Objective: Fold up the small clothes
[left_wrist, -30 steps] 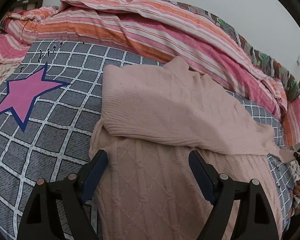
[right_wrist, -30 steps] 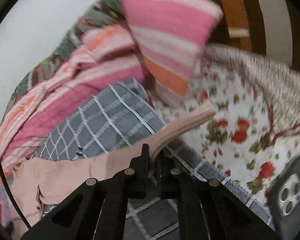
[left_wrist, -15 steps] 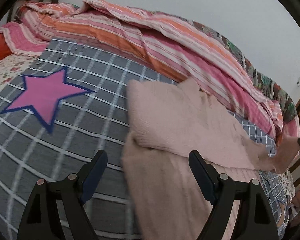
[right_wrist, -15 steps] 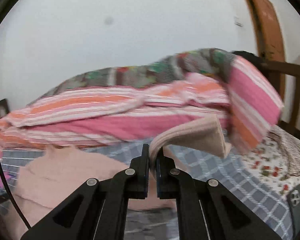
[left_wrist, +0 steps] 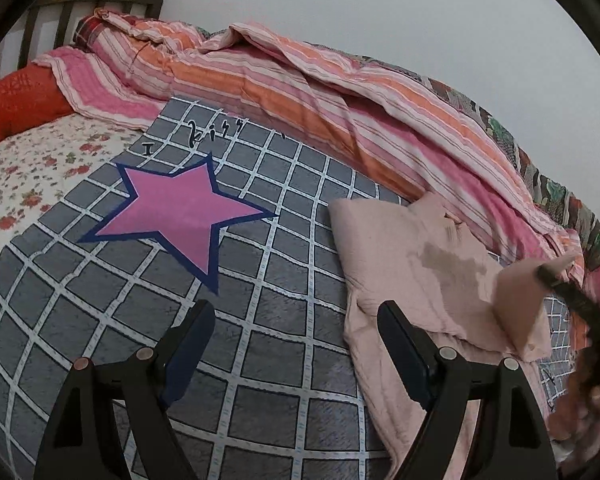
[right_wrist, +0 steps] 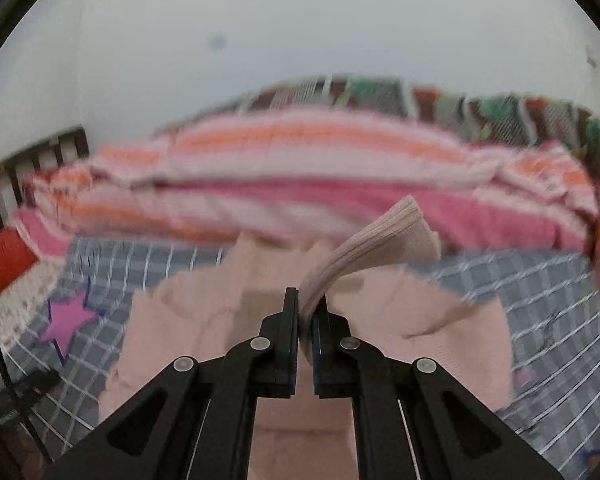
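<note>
- Our right gripper [right_wrist: 306, 304] pinches the pink sweater's ribbed cuff [right_wrist: 380, 240], lifted above the sweater [left_wrist: 412, 264].
- Our left gripper [left_wrist: 296, 320] hangs wide, empty, over the checked blanket [left_wrist: 280, 208].

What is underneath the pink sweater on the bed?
The pink sweater lies on a grey checked blanket with a pink star. The blanket shows all around it; whatever lies directly beneath the knit is covered.

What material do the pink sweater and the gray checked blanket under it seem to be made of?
Pink sweater: apparently a soft matte knit, possibly wool or acrylic; the lifted cuff shows fine ribbing. Gray checked blanket: apparently plush fleece with a short fuzzy nap, printed with white lines and a pink star.
</note>
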Demonstrator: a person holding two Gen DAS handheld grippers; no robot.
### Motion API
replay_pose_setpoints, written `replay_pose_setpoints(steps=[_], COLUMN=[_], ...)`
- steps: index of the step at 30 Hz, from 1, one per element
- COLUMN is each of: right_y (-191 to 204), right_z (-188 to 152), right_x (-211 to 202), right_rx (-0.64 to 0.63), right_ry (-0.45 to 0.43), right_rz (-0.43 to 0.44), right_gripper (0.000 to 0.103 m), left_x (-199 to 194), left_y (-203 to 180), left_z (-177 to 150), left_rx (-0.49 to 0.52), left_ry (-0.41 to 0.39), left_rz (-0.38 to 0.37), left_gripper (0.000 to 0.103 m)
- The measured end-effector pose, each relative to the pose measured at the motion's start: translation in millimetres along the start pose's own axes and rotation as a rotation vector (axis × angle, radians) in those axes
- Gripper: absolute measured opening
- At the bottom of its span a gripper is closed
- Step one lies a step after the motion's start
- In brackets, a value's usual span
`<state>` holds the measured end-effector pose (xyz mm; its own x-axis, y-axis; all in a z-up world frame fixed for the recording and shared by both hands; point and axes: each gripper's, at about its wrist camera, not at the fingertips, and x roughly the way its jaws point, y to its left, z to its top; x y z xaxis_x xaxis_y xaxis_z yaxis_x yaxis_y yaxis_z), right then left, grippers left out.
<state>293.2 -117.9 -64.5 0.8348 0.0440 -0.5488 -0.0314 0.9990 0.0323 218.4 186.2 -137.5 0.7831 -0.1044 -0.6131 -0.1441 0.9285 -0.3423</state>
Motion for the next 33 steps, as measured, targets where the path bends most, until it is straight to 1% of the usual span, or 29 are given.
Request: replay_pose_setpoints(steps=[2,4,5,6,7,9,10,11,12,14,17,18,20,21,23,26,28,29,30,31,33], right_y=[8.9,14.2,17.3,19.8,20.3,11.7,5.6,-3.8,-11.6,-29.5,-63.9,-78.0,-103.3,-115.4,-138.5,-156.8,-163.9,-166.6,-168.2,-170.8,-171.9], right_z=[-11.7,-22.1,-27.5,-31.5,-34.0,-34.7,-34.8,-35.1,-35.6,-35.2,-39.1,-42.8,-49.9,-54.4,-62.2,-67.9,-73.5,-76.1,-78.8,-81.1,-84.4], right_x=[22.4,45.5,53.7,58.5,57.7,46.0,39.0,27.1,17.8,0.0,-22.8,-29.4,-37.2,-38.7,-38.9,-33.6,-32.8,-31.8,-28.8,-27.6,-26.0], right_rx=[0.001,0.007,0.007,-0.007,-0.011,0.006,0.020,0.038,0.046,0.051,0.064,0.072,0.106,0.132,0.180,0.198,0.200,0.200,0.202,0.205,0.206], right_ry=[0.072,0.175,0.228,0.271,0.279,0.251,0.236,0.211,0.187,0.144,0.087,0.071,0.057,0.057,0.074,0.111,0.105,0.111,0.123,0.135,0.148], right_rz=[0.015,0.064,0.101,0.127,0.135,0.172,0.192,0.217,0.226,0.212,0.128,0.095,0.058,0.051,0.044,0.038,0.017,0.015,0.027,0.041,0.044], right_gripper=[0.008,0.017,0.028,0.032,0.036,0.047,0.059,0.062,0.062,0.062,0.062,0.062,0.062,0.062,0.062,0.062,0.062,0.062,0.062,0.062,0.062], left_x=[1.0,2.0,2.4,3.2,4.5,7.0,8.3,9.1,10.4,13.1,16.6,18.7,21.5,24.0,27.0,35.2,43.0,45.5,49.5,52.8,61.0], left_y=[-0.3,-1.4,-2.4,-3.9,-6.3,-12.3,-15.7,-18.5,-22.3,-31.3,-46.0,-53.2,-63.8,-73.2,-84.8,-102.0,-114.0,-117.3,-121.0,-122.4,-124.5], left_z=[1.7,2.6,2.5,2.8,2.9,2.4,2.1,1.5,1.1,0.1,-2.0,-2.9,-4.2,-5.6,-7.8,-12.9,-17.3,-17.9,-18.6,-18.6,-18.3], left_rx=[0.004,0.007,0.009,0.010,0.013,0.022,0.027,0.031,0.036,0.050,0.066,0.070,0.087,0.114,0.145,0.173,0.199,0.202,0.196,0.184,0.153], left_ry=[0.003,0.006,0.007,0.008,0.010,0.015,0.017,0.019,0.021,0.026,0.033,0.040,0.053,0.060,0.066,0.090,0.111,0.117,0.129,0.137,0.160], left_rz=[-0.005,-0.014,-0.017,-0.019,-0.025,-0.035,-0.041,-0.045,-0.052,-0.069,-0.103,-0.130,-0.162,-0.176,-0.181,-0.179,-0.174,-0.171,-0.180,-0.187,-0.191], left_gripper=[0.082,0.082,0.082,0.082,0.082,0.082,0.082,0.082,0.082,0.082,0.082,0.081,0.081,0.081,0.081,0.079,0.076,0.072,0.067,0.066,0.062])
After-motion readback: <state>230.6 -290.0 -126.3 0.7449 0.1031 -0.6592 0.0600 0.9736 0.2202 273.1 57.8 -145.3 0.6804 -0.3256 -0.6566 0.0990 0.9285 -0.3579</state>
